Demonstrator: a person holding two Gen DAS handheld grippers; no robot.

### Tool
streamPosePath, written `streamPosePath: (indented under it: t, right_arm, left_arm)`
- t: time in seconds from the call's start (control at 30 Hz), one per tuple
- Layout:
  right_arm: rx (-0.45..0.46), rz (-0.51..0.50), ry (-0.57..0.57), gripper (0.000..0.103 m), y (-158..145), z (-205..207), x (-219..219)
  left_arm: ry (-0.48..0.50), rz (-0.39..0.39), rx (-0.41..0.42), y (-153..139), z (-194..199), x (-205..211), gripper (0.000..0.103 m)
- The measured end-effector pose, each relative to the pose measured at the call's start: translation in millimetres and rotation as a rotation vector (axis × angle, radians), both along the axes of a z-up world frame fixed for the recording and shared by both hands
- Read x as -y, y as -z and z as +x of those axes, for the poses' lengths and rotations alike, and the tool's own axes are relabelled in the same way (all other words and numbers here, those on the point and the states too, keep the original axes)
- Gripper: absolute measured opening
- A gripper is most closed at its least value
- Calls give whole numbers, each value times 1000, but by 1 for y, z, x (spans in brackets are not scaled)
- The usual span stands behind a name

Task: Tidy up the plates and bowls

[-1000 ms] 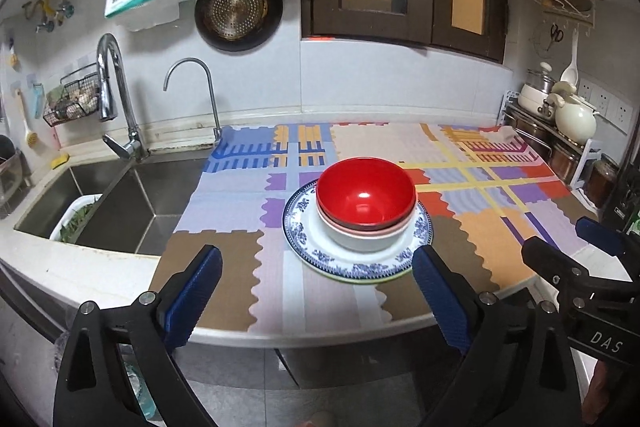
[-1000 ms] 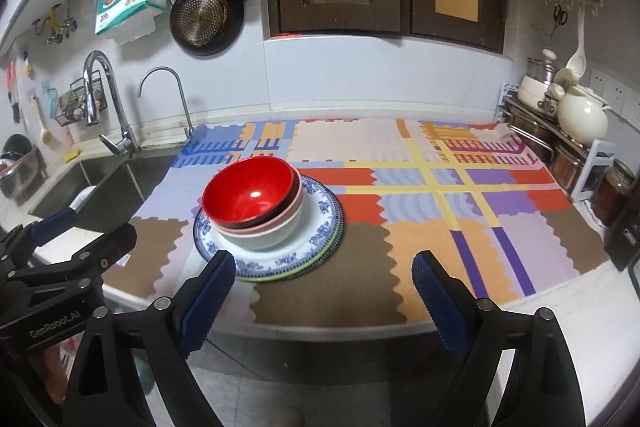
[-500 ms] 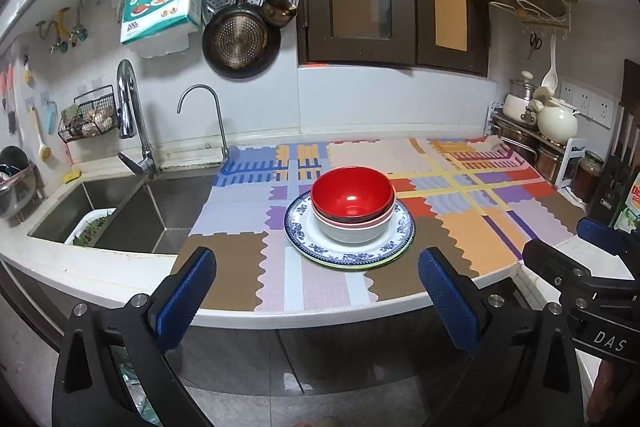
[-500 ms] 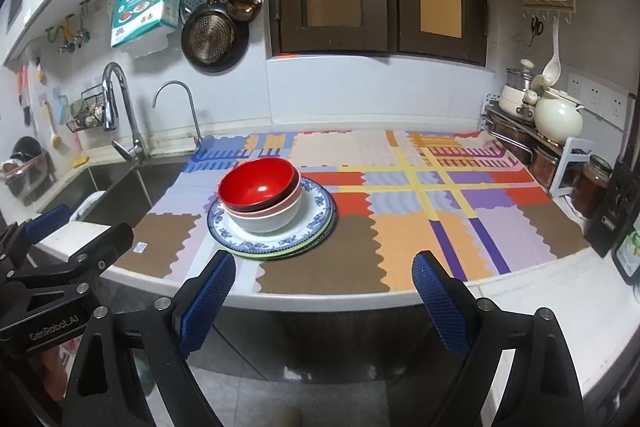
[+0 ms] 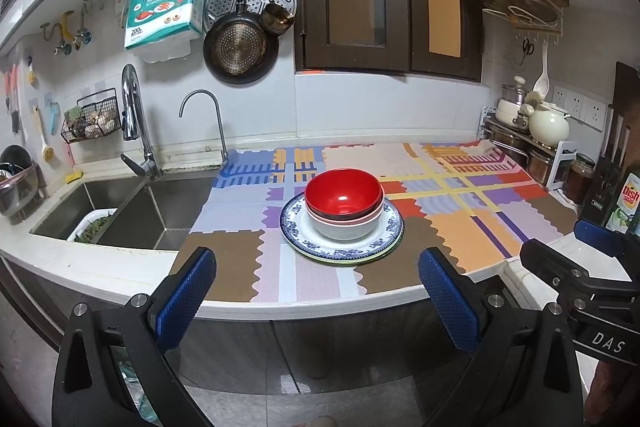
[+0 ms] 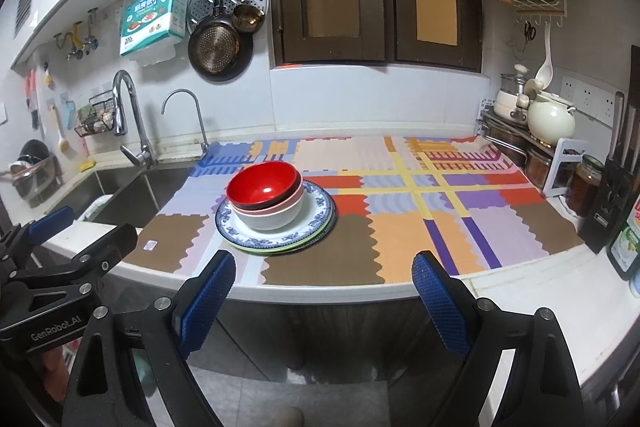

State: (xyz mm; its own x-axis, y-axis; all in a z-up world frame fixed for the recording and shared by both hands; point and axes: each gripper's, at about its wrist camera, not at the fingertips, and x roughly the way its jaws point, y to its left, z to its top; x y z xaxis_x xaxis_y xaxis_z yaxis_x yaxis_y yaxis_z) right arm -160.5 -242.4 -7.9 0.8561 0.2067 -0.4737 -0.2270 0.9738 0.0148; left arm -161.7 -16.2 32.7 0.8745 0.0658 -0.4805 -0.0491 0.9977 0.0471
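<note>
Left wrist view shows, from left to right, the sink (image 5: 120, 203), then the red bowl (image 5: 343, 195) nested atop stacked bowls and plates (image 5: 342, 241) on the patchwork-matted surface (image 5: 460, 227), both hand-held grippers, left (image 5: 316, 297) and right (image 6: 322, 297), wide and empty, so stacking looks finished with nothing left to grasp.

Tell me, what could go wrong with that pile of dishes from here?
The red bowl sits tilted atop the nested bowls, so a nudge might slide it off. The stacked plates lie close to the counter's front edge; a pull toward it could tip everything. Both grippers are open and empty.
</note>
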Motion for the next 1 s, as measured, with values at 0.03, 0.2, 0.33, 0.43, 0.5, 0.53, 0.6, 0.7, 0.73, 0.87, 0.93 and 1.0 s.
streamPosePath:
  t: [0.03, 0.2, 0.33, 0.43, 0.5, 0.53, 0.6, 0.7, 0.73, 0.87, 0.93, 1.0]
  right_arm:
    - [2, 1, 0, 91, 0, -1, 1]
    - [1, 2, -2, 91, 0, -2, 2]
    - [4, 1, -1, 91, 0, -2, 3]
    - [5, 2, 1, 91, -1, -3, 3]
    - [7, 0, 0, 91, -1, -3, 4]
    - [6, 1, 0, 91, -1, -3, 4]
    - [6, 1, 1, 91, -1, -4, 4]
    - [6, 2, 0, 91, -1, -3, 4]
    - [6, 2, 0, 91, -1, -3, 4]
    - [7, 1, 1, 91, -1, -4, 4]
    - [5, 2, -1, 91, -1, -3, 4]
    - [9, 1, 0, 91, -1, -3, 4]
  left_arm:
    - [-1, -3, 2, 0, -1, 0, 103]
    - [-1, 2, 2, 1, -2, 2, 103]
    - [-1, 1, 2, 1, -2, 2, 103]
    - [0, -1, 1, 1, -3, 3, 103]
    - [1, -2, 0, 0, -3, 2, 103]
    - [1, -2, 0, 0, -2, 2, 103]
    - [1, -1, 0, 0, -2, 2, 103]
    - [0, 0, 0, 0, -3, 3, 103]
    - [0, 0, 0, 0, -3, 2, 103]
    - [-1, 0, -1, 0, -2, 2, 103]
    - [-2, 0, -3, 0, -1, 1, 103]
    - [-3, 1, -3, 0, -1, 1, 103]
